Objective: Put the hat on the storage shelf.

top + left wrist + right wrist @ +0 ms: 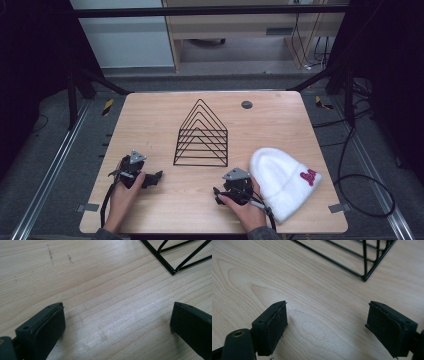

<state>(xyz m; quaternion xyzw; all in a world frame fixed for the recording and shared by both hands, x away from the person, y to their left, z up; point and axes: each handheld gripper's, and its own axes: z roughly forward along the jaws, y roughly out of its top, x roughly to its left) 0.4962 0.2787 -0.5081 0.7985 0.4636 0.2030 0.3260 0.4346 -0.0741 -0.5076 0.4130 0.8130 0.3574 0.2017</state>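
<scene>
A black wire rack (201, 135) with triangular dividers stands at the middle of the wooden table (150, 115). To its right, by the near right corner, lies a white fluffy beanie (280, 182) with a pink logo. My left gripper (154, 179) rests low on the table at the near left, held by a hand; its jaws stand wide open over bare wood (117, 315), with the rack's corner (173, 270) ahead to the right. Just left of the beanie, my right gripper (218, 196) is open too (327, 312), nothing between its pads, and the rack's corner (364, 276) is ahead.
A small grey round disc (246, 104) sits in the tabletop behind the rack. Tape strips mark the near corners (90, 207). Cables trail on the floor at the right (360, 185). Bare wood lies between the two grippers and the rack.
</scene>
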